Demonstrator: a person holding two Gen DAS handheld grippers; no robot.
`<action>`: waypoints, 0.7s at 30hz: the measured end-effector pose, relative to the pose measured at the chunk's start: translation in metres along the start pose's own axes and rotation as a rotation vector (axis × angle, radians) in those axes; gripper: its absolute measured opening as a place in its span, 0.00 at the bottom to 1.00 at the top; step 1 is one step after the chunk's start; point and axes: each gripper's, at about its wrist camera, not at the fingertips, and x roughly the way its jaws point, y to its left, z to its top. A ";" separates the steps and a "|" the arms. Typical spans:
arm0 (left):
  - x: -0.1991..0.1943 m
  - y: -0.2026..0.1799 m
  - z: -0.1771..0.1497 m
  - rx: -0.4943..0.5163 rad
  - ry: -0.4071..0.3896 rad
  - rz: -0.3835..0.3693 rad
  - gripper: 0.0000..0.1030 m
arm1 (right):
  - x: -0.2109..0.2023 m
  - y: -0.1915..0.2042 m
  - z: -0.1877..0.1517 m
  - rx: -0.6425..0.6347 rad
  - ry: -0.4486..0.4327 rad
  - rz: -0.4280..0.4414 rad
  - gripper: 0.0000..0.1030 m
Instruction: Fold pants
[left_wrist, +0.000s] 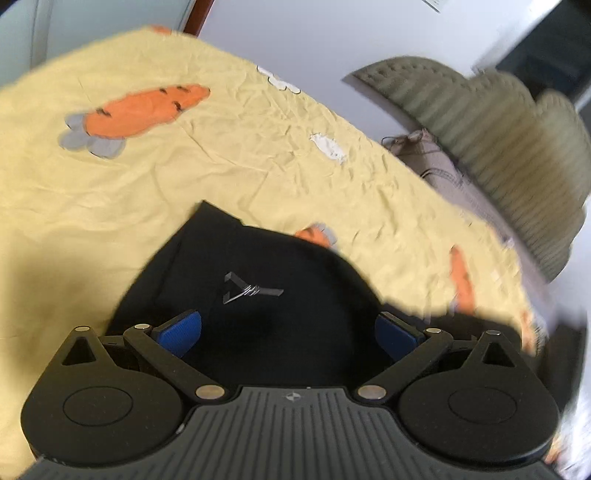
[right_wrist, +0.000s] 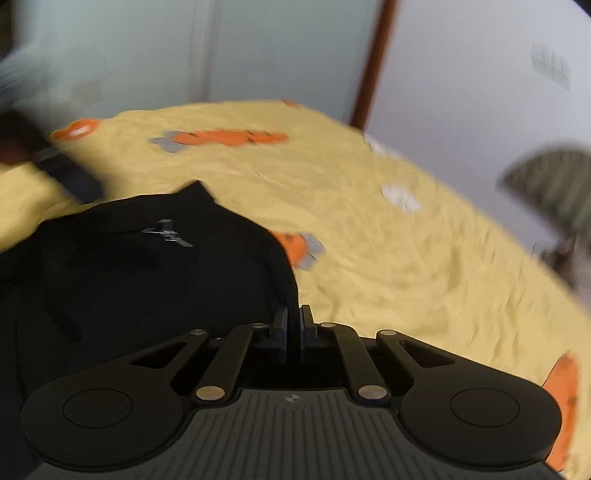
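Left gripper (left_wrist: 288, 332): jaws spread wide, blue pads (left_wrist: 181, 332) clear of the cloth.
Right gripper (right_wrist: 293, 328): jaws pressed together, pinching the edge of the black pants (right_wrist: 147, 277).
Black pants: bunched beneath and between the left jaws; extending left of the right jaws.
Logo (left_wrist: 251, 290): grey, just ahead of the left jaws.
Carrot-print yellow sheet (left_wrist: 184, 177): under the pants, beyond both jaws.

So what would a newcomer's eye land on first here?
The black pants, bunched low on the yellow sheet with its orange carrot prints. The left gripper hangs open over them, while the right gripper is shut at the pants' right edge. A ribbed green cushion sits beyond the bed.
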 end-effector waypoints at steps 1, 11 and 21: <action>0.006 0.002 0.005 -0.027 0.016 -0.024 0.97 | -0.007 0.010 -0.001 -0.041 -0.017 -0.022 0.05; 0.046 0.028 0.025 -0.315 0.122 -0.174 0.93 | -0.065 0.093 -0.031 -0.341 -0.115 -0.148 0.05; 0.006 0.023 -0.012 -0.222 0.081 -0.180 0.09 | -0.082 0.117 -0.045 -0.329 -0.121 -0.182 0.05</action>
